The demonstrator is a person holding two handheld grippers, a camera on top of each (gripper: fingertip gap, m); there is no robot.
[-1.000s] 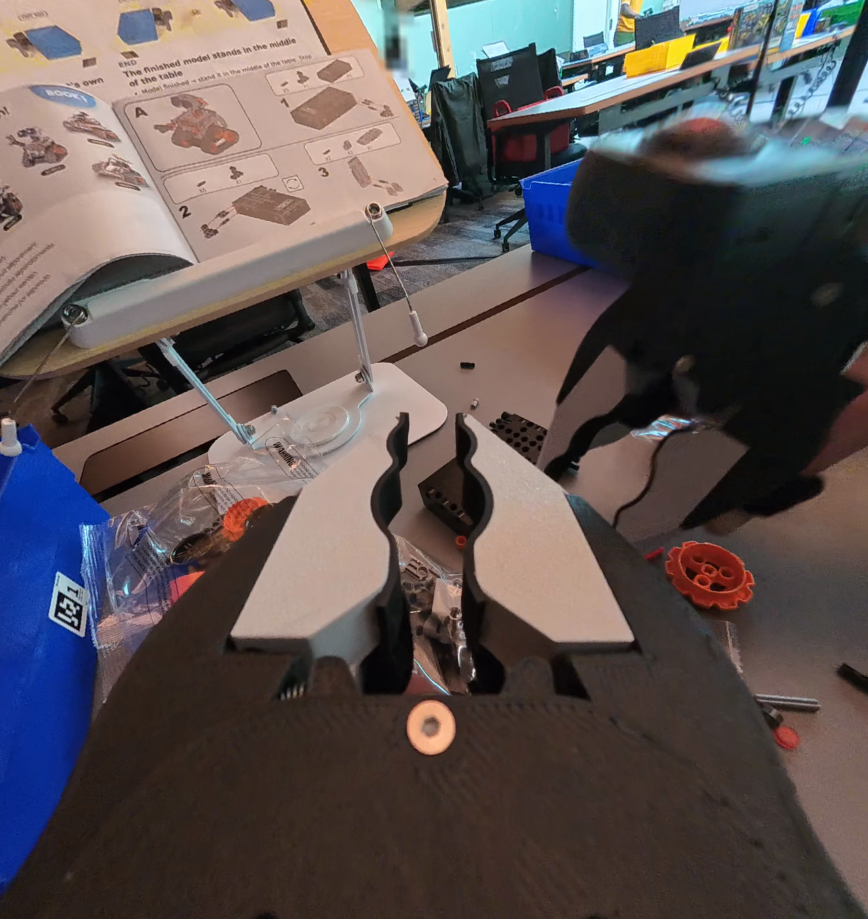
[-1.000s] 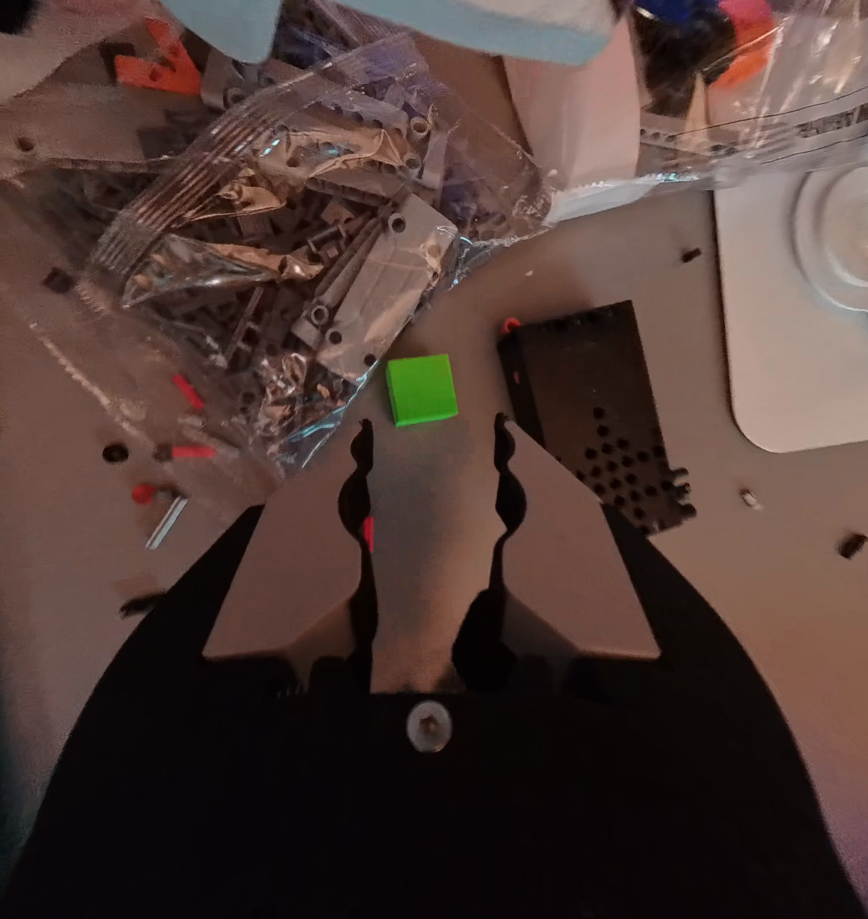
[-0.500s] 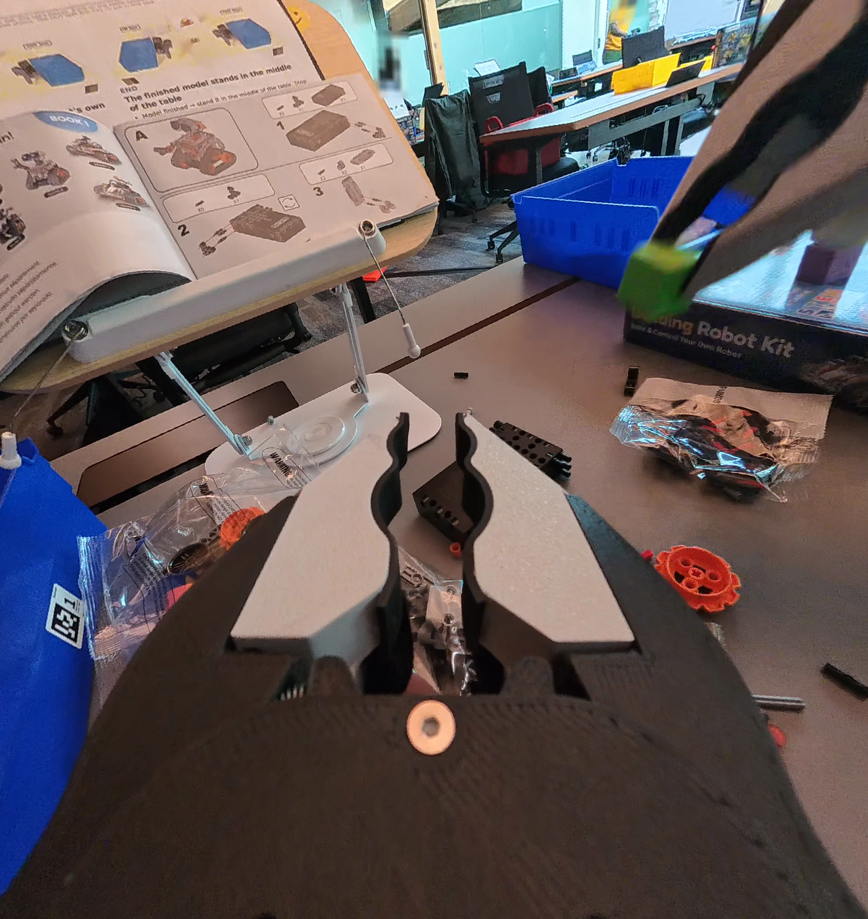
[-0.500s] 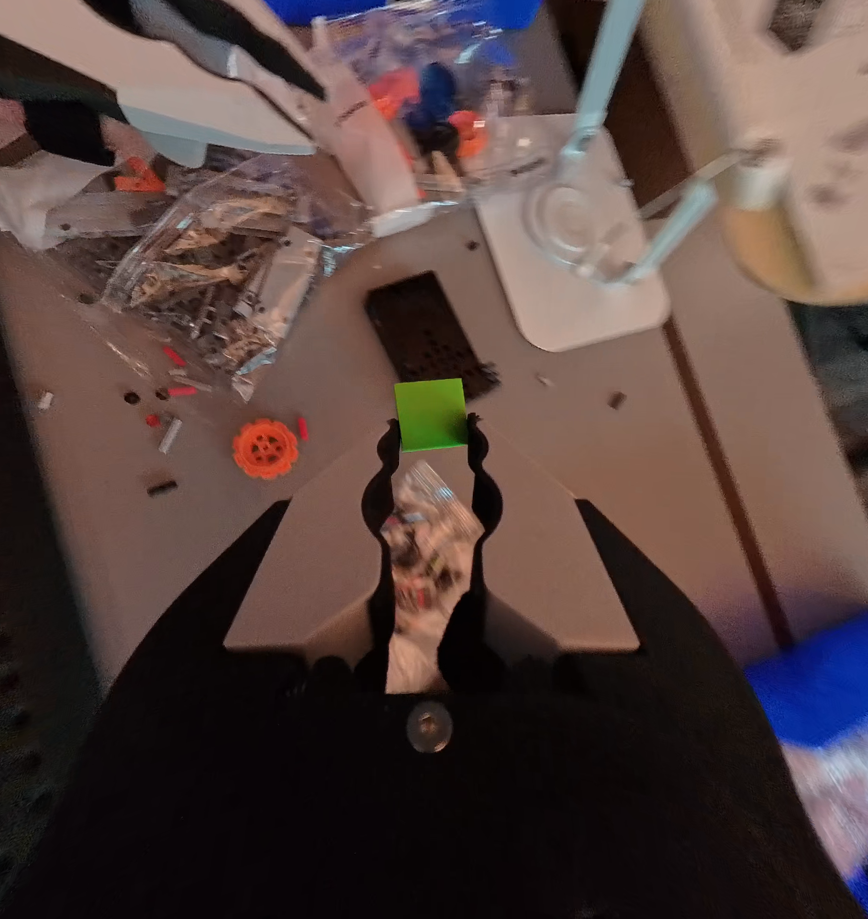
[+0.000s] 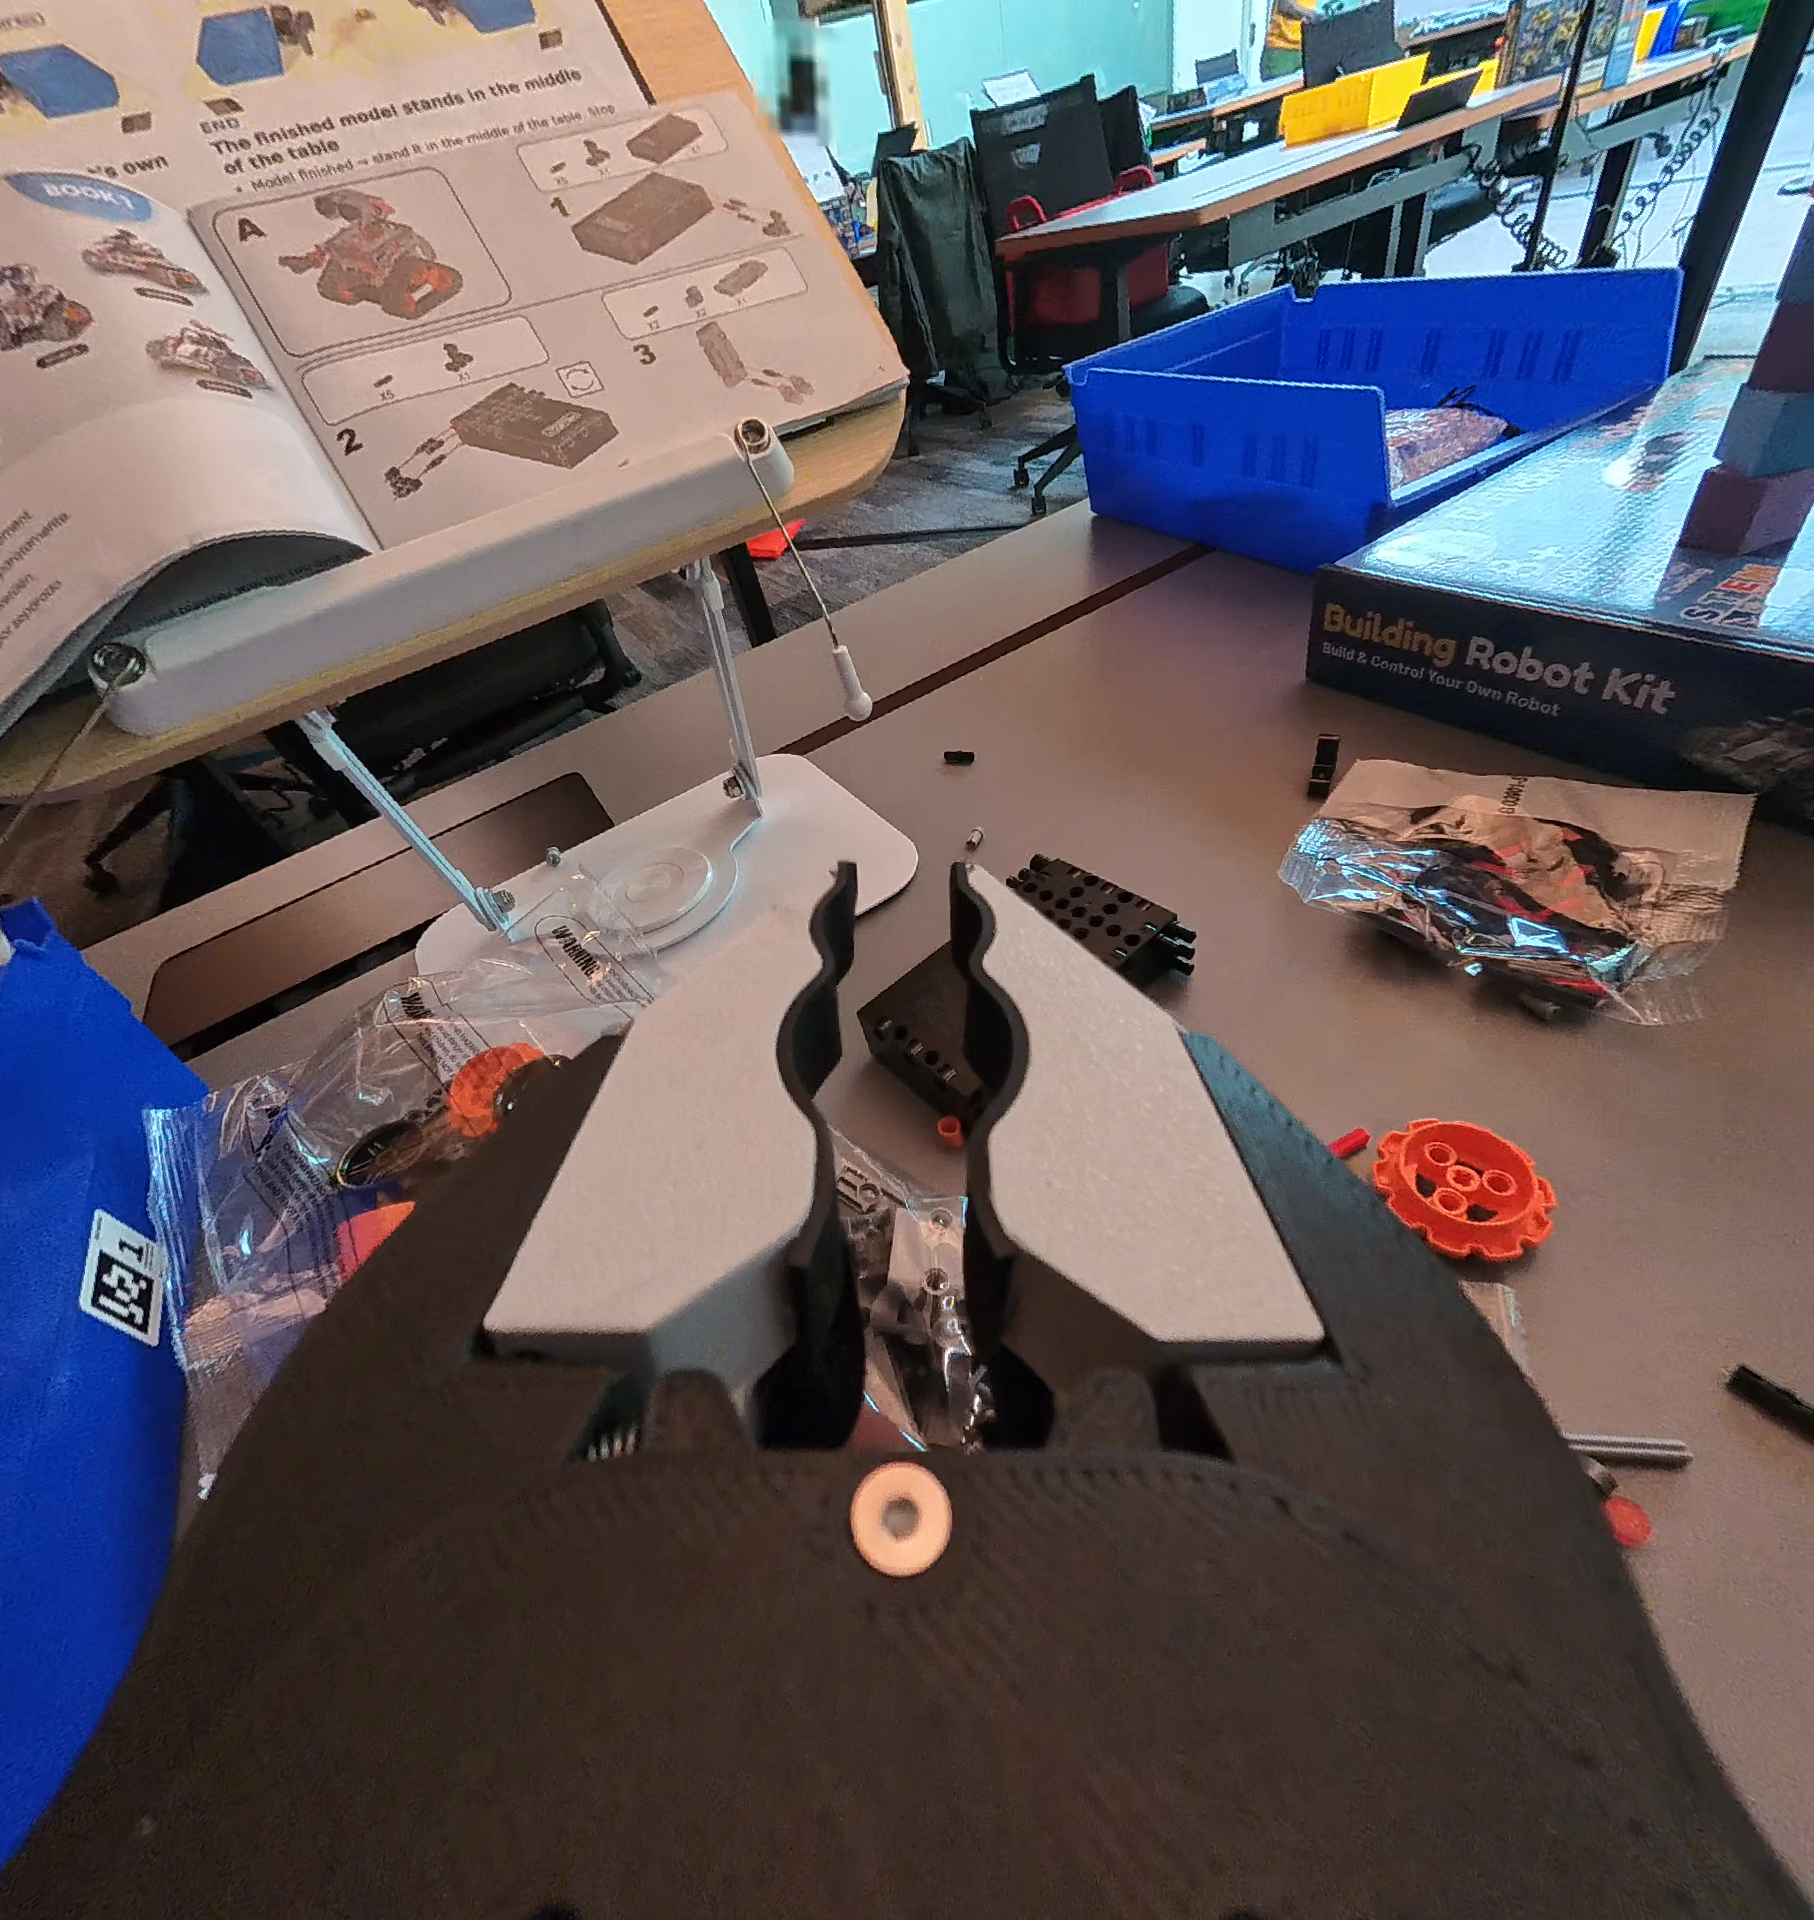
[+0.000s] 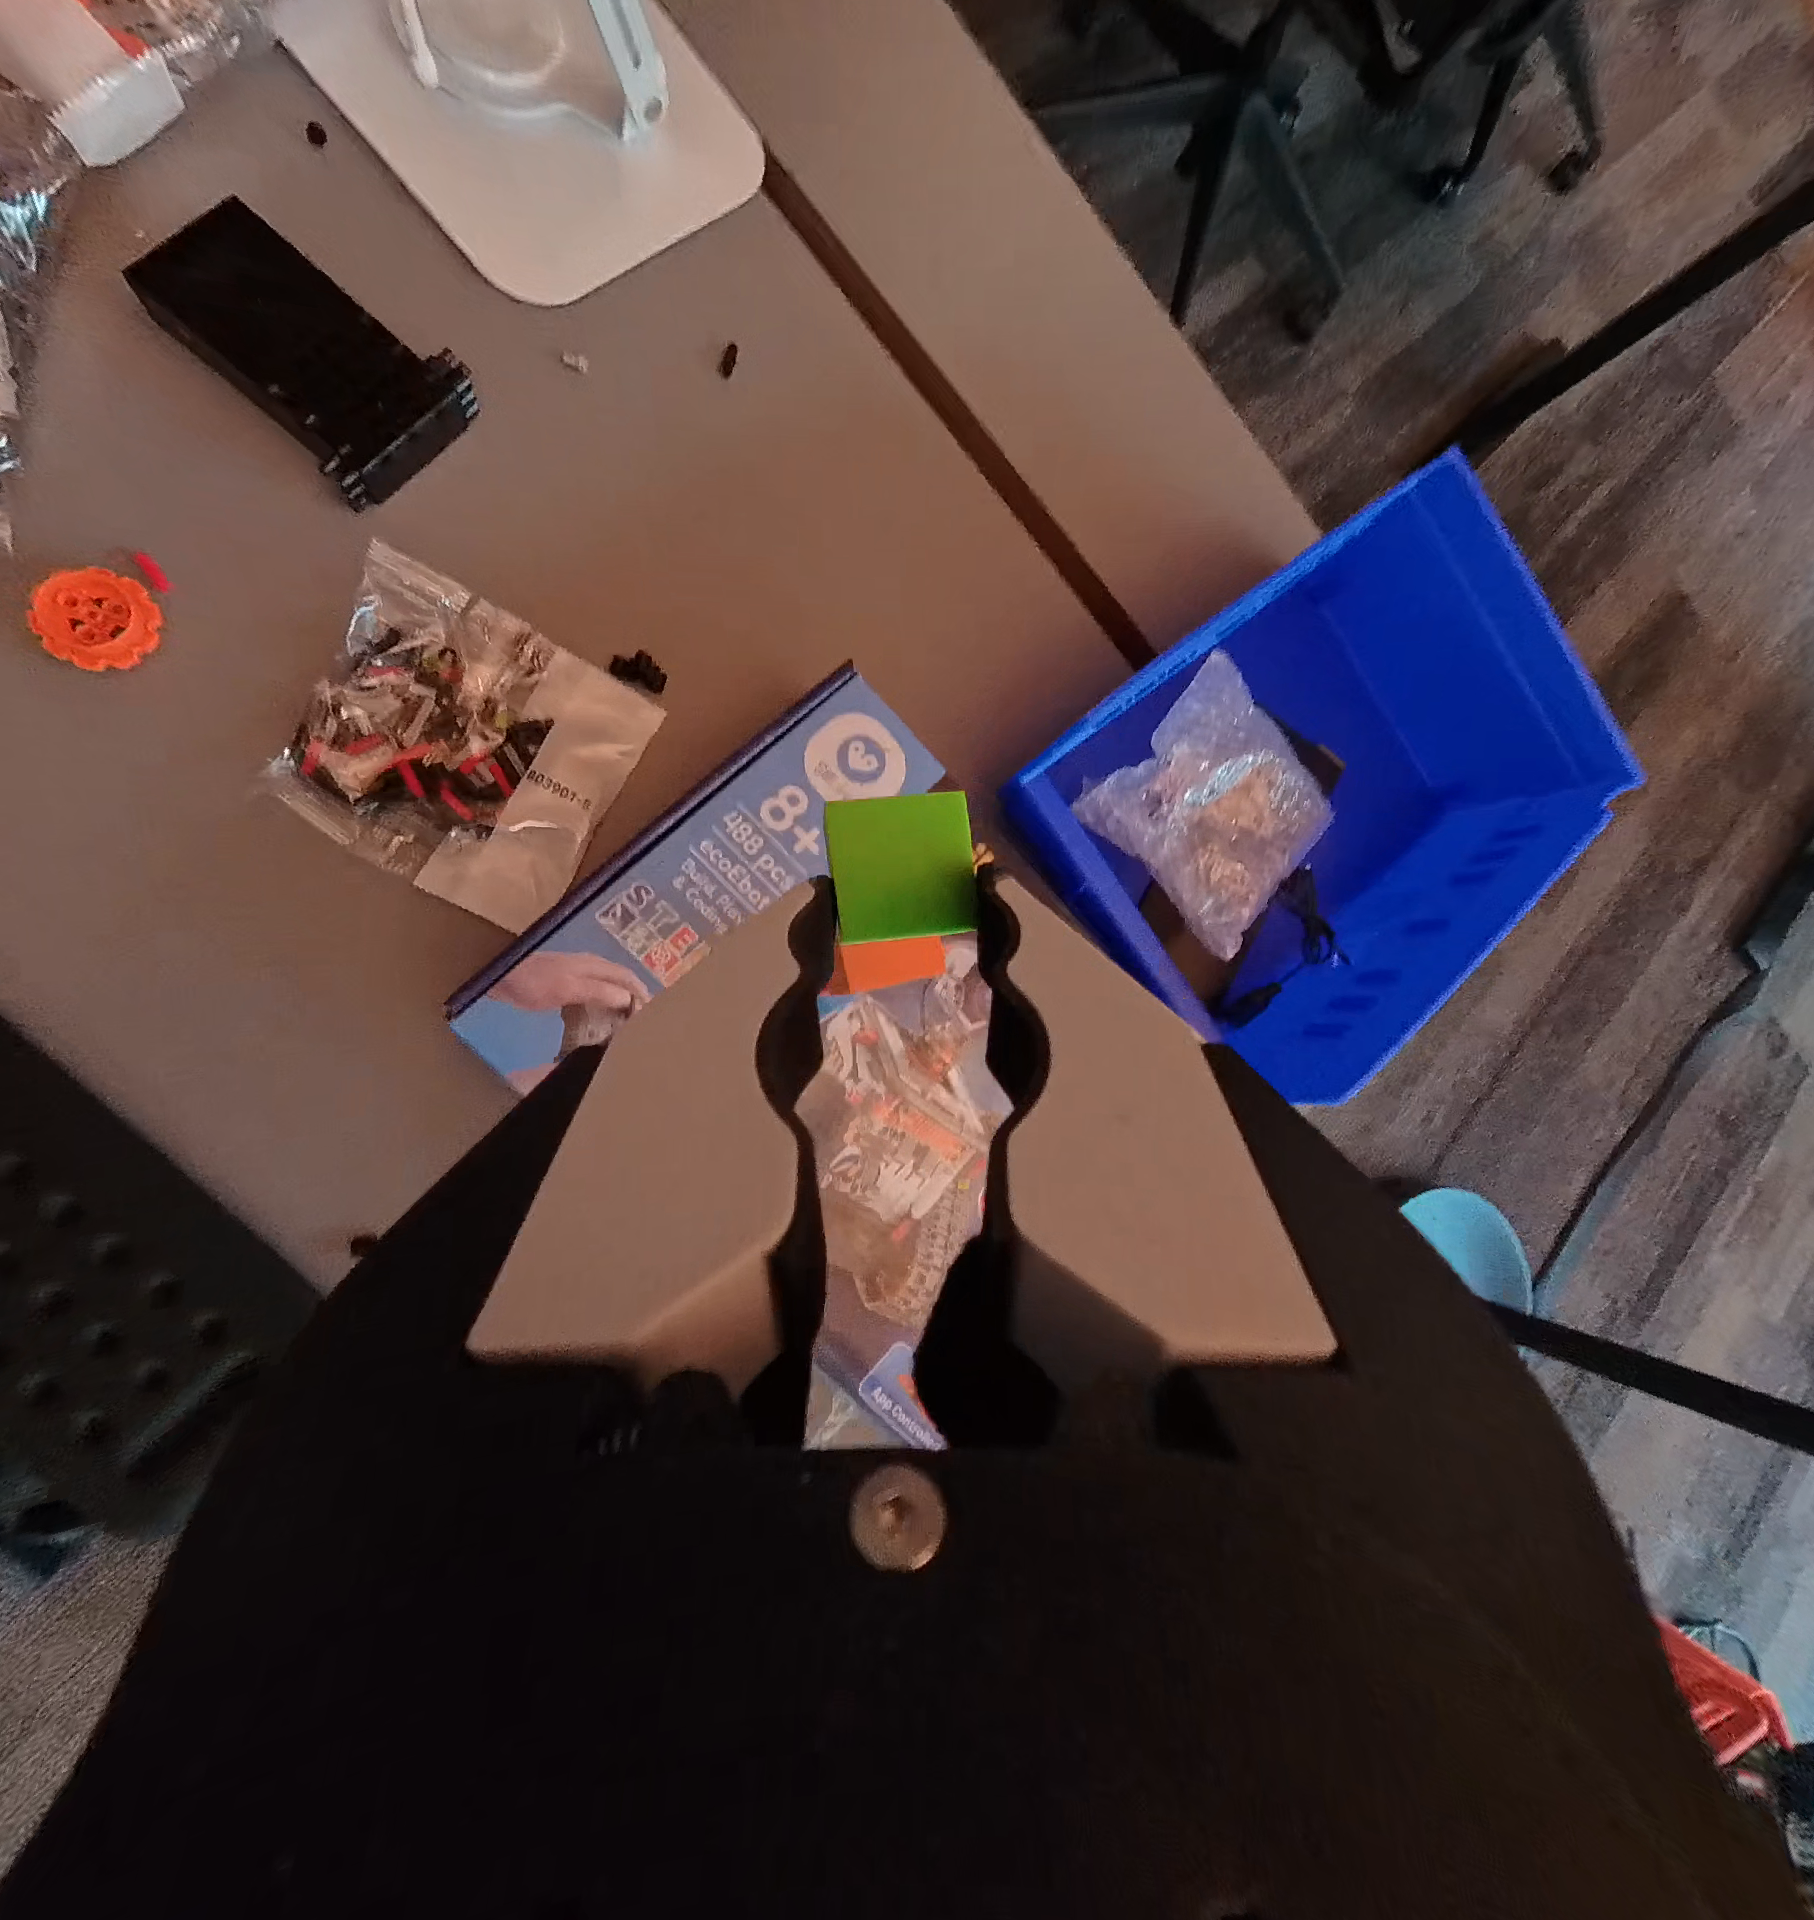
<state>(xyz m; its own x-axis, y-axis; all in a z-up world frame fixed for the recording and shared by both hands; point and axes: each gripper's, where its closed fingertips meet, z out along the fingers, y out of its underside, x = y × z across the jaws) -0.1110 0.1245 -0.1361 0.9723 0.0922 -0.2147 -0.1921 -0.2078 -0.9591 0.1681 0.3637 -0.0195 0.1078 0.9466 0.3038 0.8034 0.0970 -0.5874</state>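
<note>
My right gripper [image 6: 903, 883] is shut on a green cube [image 6: 901, 868] and holds it high above the table. Right under the cube is an orange cube [image 6: 887, 961], the top of a stack of coloured cubes [image 5: 1807, 343] that stands on the robot kit box [image 6: 674, 894]. My left gripper [image 5: 903, 883] hovers low over the table with its jaws a narrow gap apart and nothing between them. A black pin-hole block [image 5: 1100, 920] lies just beyond its tips, and a clear bag of grey parts [image 5: 913, 1247] lies under it.
An instruction booklet [image 5: 363, 312] rests on a white stand [image 5: 809, 831]. A blue bin [image 6: 1402, 790] with a bubble-wrap packet sits past the kit box [image 5: 1568, 644]. A parts bag [image 6: 446, 727], an orange gear [image 6: 95, 618] and small pins lie loose. A blue bag [image 5: 41, 1247] is at the left. My hands' fingertips stand some 40 cm from each other. To the orange gear [image 6: 95, 618]: left tips about 15 cm, right tips about 35 cm. It is also in sight in the left wrist view [image 5: 1478, 1172].
My right gripper closed on the green cube on the table, lifted it and carried it right, over the kit box and the cube stack. My left gripper stayed put.
</note>
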